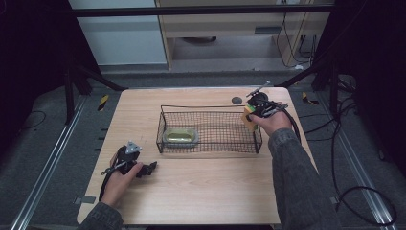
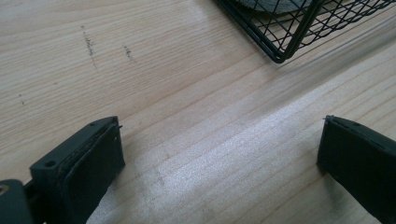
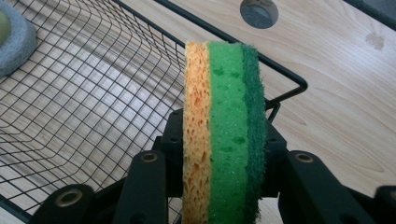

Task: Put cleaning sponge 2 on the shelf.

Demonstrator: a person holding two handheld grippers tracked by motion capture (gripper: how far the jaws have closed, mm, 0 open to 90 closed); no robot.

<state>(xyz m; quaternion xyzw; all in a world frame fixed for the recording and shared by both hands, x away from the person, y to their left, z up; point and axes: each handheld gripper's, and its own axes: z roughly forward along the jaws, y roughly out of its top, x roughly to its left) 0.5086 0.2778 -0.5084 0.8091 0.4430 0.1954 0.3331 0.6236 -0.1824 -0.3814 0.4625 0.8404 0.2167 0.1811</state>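
Right gripper view: the right gripper [image 3: 224, 154] clamps a sponge [image 3: 224, 121] on edge, orange and green layers upright, above the wire basket's [image 3: 93, 93] rim at its three o'clock end. At eight o'clock on the table [image 1: 191, 191], the left gripper [image 2: 219, 154] rests wide open, empty.

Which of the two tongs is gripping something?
The right tongs, clamped on a sponge over the basket's right end; the left tongs stand open over bare table.

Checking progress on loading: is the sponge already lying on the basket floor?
No, the sponge is clamped on edge in the right tool, above the basket.
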